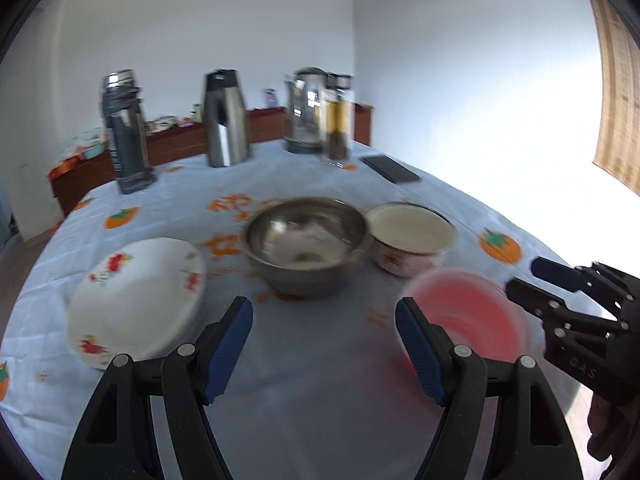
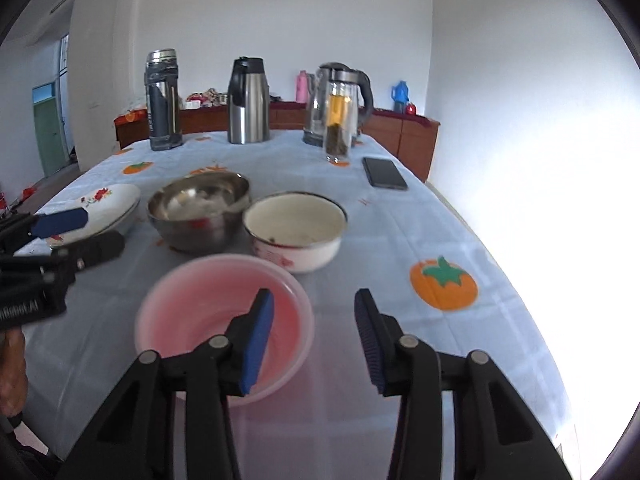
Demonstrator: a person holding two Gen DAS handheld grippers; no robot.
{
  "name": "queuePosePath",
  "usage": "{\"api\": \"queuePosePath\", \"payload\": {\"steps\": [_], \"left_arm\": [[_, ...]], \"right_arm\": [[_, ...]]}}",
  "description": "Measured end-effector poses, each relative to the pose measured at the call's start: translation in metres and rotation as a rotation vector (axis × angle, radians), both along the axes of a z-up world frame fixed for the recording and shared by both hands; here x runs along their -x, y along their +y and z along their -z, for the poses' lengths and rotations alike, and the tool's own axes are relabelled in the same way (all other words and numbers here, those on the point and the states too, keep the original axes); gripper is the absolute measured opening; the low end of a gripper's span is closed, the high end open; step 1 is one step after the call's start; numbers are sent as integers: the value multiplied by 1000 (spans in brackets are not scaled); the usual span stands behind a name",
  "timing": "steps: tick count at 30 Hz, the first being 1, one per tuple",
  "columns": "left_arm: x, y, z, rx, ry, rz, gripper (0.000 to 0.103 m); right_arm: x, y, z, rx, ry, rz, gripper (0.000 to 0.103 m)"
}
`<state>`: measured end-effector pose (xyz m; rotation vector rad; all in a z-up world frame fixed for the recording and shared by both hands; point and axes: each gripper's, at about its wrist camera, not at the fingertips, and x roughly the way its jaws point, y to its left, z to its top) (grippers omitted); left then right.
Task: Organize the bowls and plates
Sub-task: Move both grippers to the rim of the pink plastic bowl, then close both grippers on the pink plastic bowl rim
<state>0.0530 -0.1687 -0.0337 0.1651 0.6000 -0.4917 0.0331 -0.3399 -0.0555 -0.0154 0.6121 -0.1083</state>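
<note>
Pink plastic bowl (image 2: 224, 326): translucent, shallow, round-rimmed, sitting upright on the desk (image 2: 400, 240) nearest the operator. Behind it a steel bowl (image 2: 200, 210) and a white enamel bowl (image 2: 295, 230) with a dark rim and a red flower print are standing side by side, close together. The white plate stack (image 1: 136, 300), printed with red flowers, is lying to the left of the steel bowl.

The right gripper (image 2: 314, 340) is hovering with its fingers spread wide and holding nothing; its left finger (image 2: 258, 344) is showing in front of the pink bowl's interior, its right finger outside the rim.

The left gripper (image 1: 324, 350) is hovering with its fingers wide apart and empty, between the plate stack and the pink bowl (image 1: 468, 316).
</note>
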Motion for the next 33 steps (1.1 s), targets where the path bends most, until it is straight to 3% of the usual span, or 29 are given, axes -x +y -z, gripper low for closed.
{"api": "queuePosePath", "payload": {"steps": [5,11,14,16,18,33], "left_arm": [[3,-17,7,-3,46,52,76],[9,-31,14,-22,79,86,64],[11,-38,18,-31,96,110,51],[11,-41,22,-33,118,122,31],[9,-43,26,-32,144,128,21],[10,-32,17,-6,106,98,18]], "right_arm": [[2,-9,5,-47,11,-12,36],[-1,-12,14,-77,33,-29,27],[-2,-11,16,-88,32,-46,18],[-2,-9,17,-87,32,-56,14],[-3,-8,18,-90,30,-61,13],[-7,-2,10,-99,-4,-66,10]]}}
